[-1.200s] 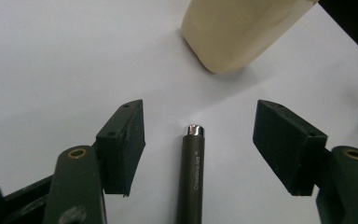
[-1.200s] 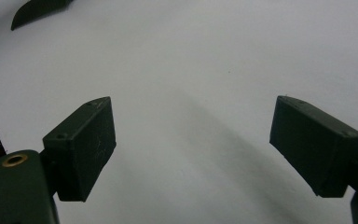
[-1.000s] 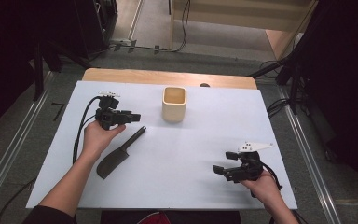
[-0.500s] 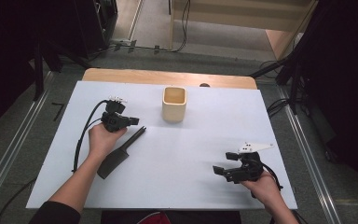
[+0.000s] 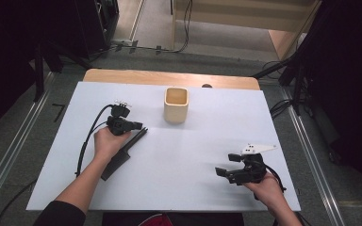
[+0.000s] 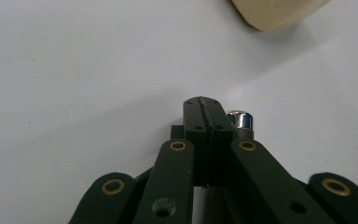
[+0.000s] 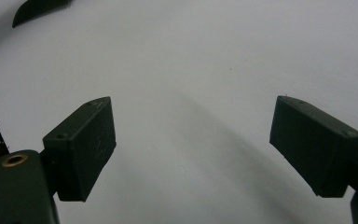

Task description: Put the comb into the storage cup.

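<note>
Black spatula [image 5: 122,151] beside beige cup [image 5: 176,104]

Both grippers are matte black linkages with brass-ringed pivots. The left gripper [image 5: 139,127] trails a looping black cable at 9 o'clock; the right gripper [image 5: 224,169] carries a grey three-cornered plate at 12 o'clock. A dark sleeve [image 5: 59,215] covers the left forearm.

The white table [image 5: 207,155] lies open across its middle and along the near edge, giving wide passage between the two hands. At the far centre the beige cup [image 5: 176,104] stands alone, with room on both sides. On the left, the black comb [image 5: 122,153] lies slanted under the left gripper [image 5: 139,126], blocking a low sweep there
</note>
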